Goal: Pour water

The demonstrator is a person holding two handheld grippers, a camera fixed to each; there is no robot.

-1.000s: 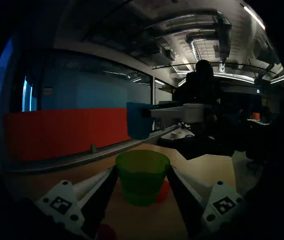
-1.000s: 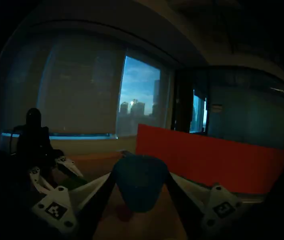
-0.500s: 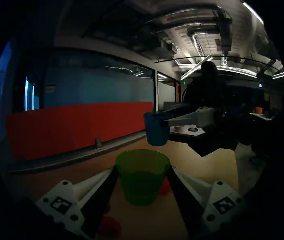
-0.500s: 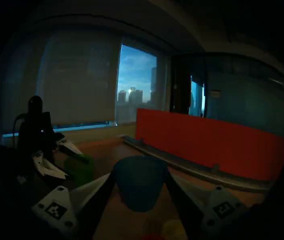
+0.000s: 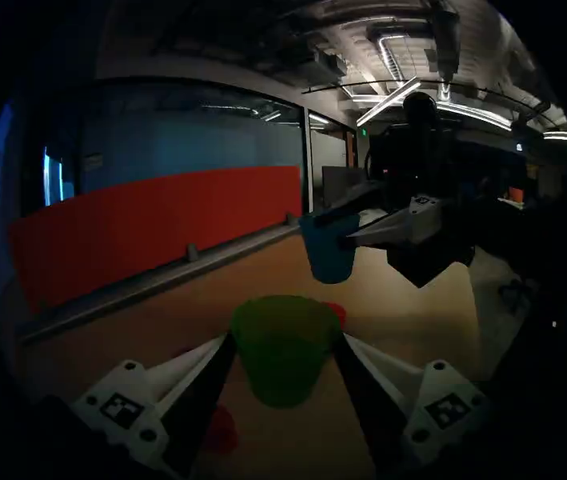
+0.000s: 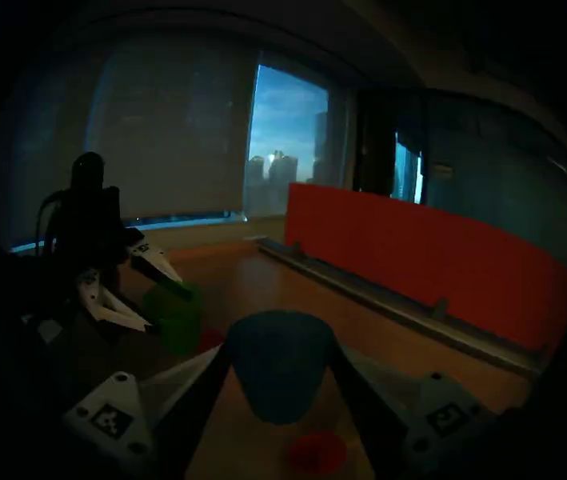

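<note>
My left gripper [image 5: 283, 346] is clamped on the green cup [image 5: 283, 374], with both fingers pressing its sides. My right gripper [image 6: 281, 352] squeezes the blue cup [image 6: 281, 382] the same way. That cup hangs over the table [image 5: 411, 312], ahead of my left gripper and slightly to its right.

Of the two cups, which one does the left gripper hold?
The green cup, pressed between the fingers of the left gripper; the blue cup is in the right gripper.
</note>
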